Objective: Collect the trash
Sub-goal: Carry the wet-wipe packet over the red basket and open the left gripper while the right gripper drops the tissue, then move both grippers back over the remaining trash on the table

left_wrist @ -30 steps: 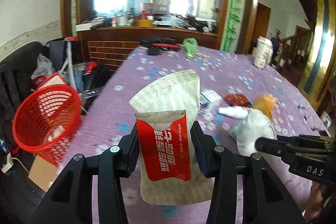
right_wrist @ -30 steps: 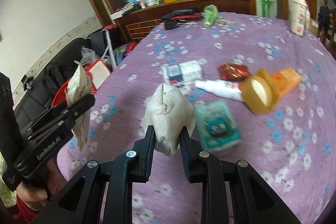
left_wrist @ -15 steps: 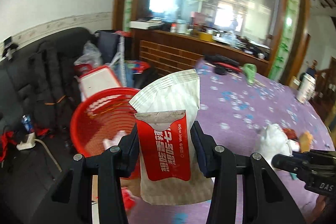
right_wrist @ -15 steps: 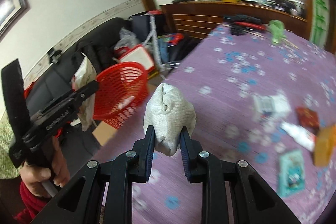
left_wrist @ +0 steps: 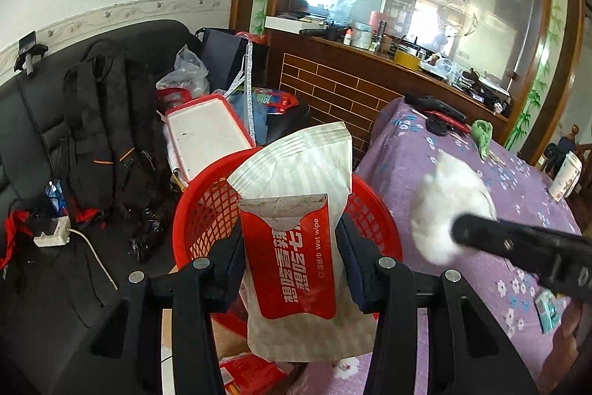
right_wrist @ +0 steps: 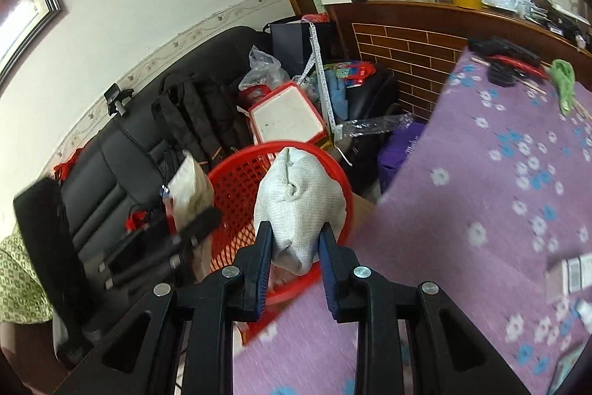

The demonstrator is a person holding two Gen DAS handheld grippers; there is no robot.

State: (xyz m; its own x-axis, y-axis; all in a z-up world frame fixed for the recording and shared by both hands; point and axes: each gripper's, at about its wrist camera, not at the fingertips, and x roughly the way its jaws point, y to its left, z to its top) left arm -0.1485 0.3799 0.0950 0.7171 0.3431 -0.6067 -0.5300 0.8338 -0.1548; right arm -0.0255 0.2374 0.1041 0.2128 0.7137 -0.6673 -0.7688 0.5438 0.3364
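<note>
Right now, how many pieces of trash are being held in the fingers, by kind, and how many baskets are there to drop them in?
Wet wipe packet: 1
White crumpled cloth wad: 1
Red basket: 1
Total: 3

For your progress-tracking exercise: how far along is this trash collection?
Done: some trash already lies in the red basket. In hand: the left gripper clamps a wet wipe packet, the right gripper a white wad. Left: dropping both; litter remains on the purple table.

table: purple floral cloth (right_wrist: 492,180)
far end: green rag (right_wrist: 563,80), black-and-red tools (right_wrist: 507,60)
floor: red basket (left_wrist: 207,206)
</note>
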